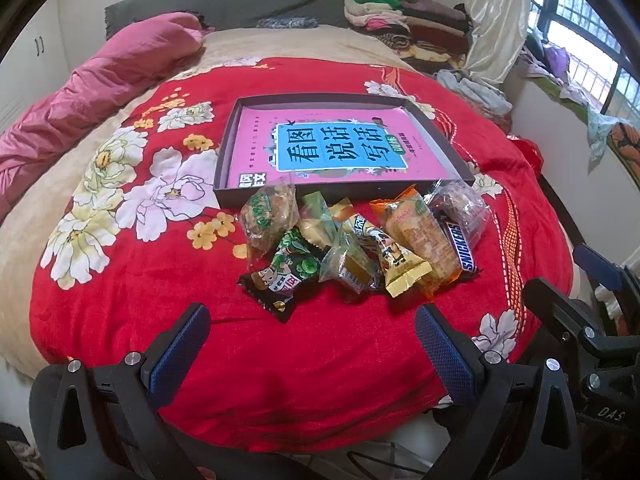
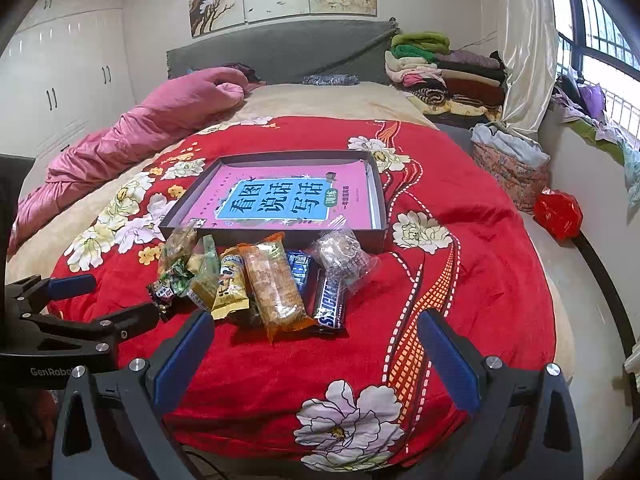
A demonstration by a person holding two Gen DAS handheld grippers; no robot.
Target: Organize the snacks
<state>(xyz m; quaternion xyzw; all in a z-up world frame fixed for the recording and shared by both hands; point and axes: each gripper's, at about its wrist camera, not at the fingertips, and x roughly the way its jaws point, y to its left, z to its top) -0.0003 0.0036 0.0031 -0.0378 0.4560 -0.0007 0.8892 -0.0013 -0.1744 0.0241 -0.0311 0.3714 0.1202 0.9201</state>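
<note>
Left wrist view: left gripper [image 1: 313, 342] spread wide, blue pads [image 1: 182, 350] apart, nothing between them, hovering over the near part of a red flowered blanket [image 1: 168, 280]. Ahead of the fingertips, apart from them, a heap of snacks [image 1: 360, 248] lying on the blanket: dark packet with green peas [image 1: 286, 276] nearest and slightly left of centre, clear-wrapped cake [image 1: 268, 216] behind it, yellow packet [image 1: 400, 268] and orange-ended biscuit pack [image 1: 420, 236] to the right, Snickers bar [image 1: 462, 246] beside that, clear bag of dark sweets [image 1: 460, 206] at the far right. Just behind the heap, touching its back edge, a shallow dark tray [image 1: 442, 136] with a pink book [image 1: 340, 148] flat inside. Right gripper [image 1: 588, 320] partly visible at the right edge, off the heap.

Right wrist view: right gripper [image 2: 314, 346] also spread wide and empty, pads [image 2: 448, 364] well apart, above the blanket [image 2: 460, 280]. Snack heap [image 2: 264, 280] ahead and to the left of the gap's centre; biscuit pack [image 2: 276, 292] and Snickers bar [image 2: 330, 300] closest to the left pad, not touching. Bag of dark sweets [image 2: 344, 260] leaning at the tray [image 2: 376, 200] front wall. Book [image 2: 280, 200] lying in the tray. Left gripper [image 2: 80, 300] at the left edge, near the pea packet [image 2: 172, 280], spread apart, holding nothing.
</note>
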